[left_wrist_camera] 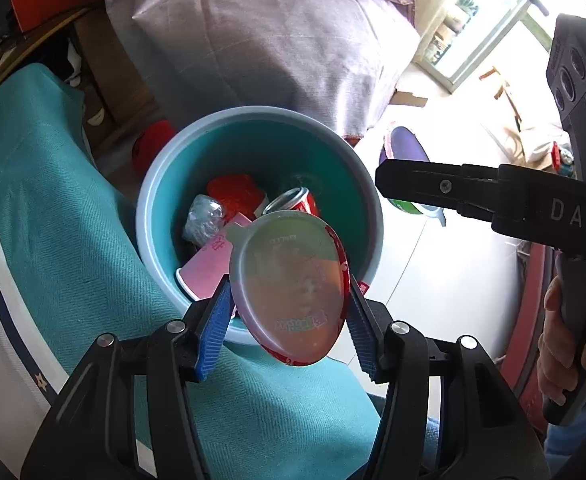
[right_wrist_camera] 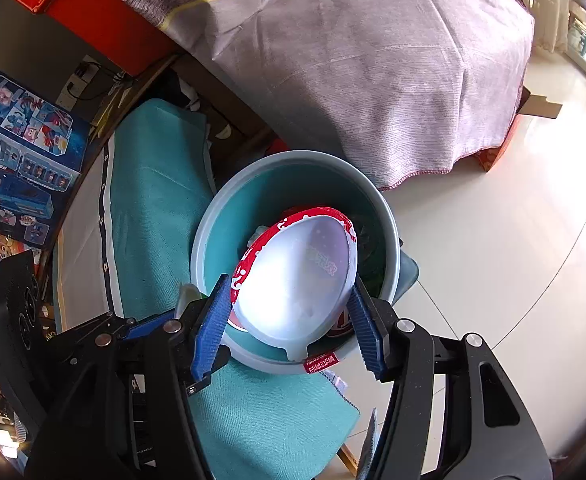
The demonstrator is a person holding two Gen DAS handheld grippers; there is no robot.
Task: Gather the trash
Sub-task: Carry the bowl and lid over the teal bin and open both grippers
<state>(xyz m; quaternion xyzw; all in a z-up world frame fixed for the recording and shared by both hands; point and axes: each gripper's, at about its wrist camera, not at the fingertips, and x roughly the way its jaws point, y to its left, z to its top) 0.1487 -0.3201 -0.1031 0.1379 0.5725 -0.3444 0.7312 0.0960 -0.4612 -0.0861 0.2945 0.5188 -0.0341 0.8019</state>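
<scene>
Grippers both point steeply down over the teal bin [left_wrist_camera: 161,184]. Left gripper [left_wrist_camera: 289,312] pinches a lidded cup [left_wrist_camera: 289,288]; right gripper [right_wrist_camera: 293,312] clamps a red-rimmed lid [right_wrist_camera: 297,276].

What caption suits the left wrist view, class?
Left gripper holds a lidded red cup above the teal bin of trash, beside a teal cloth.

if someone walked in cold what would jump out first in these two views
Each gripper has a red-rimmed round lid between its blue pads: the left gripper a greyish one, the right gripper a bright white one. Both hang over the teal bin, which already holds a red can, crumpled plastic and a pink cup. Behind it looms a lilac-draped bed.
</scene>
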